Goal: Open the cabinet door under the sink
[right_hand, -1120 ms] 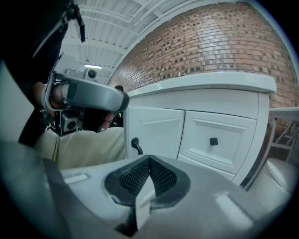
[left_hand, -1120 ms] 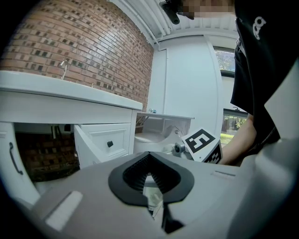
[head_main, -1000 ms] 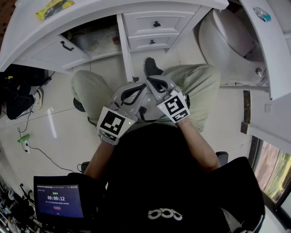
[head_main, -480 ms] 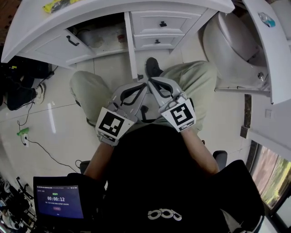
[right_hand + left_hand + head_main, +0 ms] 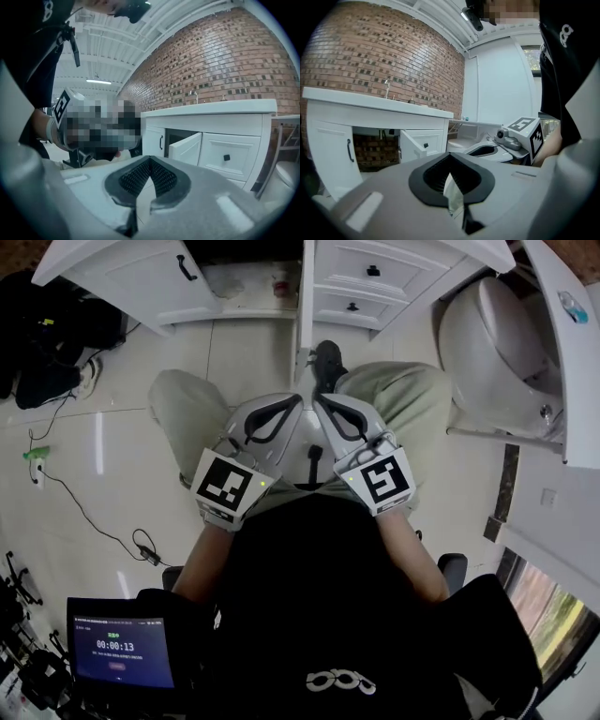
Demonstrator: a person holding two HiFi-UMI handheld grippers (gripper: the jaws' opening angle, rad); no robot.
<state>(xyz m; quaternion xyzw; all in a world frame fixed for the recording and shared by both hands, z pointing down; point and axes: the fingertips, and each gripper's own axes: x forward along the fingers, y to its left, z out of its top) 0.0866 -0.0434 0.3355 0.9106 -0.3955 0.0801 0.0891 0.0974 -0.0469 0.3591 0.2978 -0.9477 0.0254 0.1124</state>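
Both grippers sit low in the lap at frame centre, left gripper (image 5: 292, 405) and right gripper (image 5: 321, 405) each clenched tip to tip on nothing. The cabinet door (image 5: 305, 310) lies well apart, straight ahead toward the top of the frame, its long axis upright. It is plain white and swung out edge-on, baring the dark cabinet opening (image 5: 246, 273) at upper left. Its neighbour with the black bar handle (image 5: 186, 266) sits on the left gripper's side.
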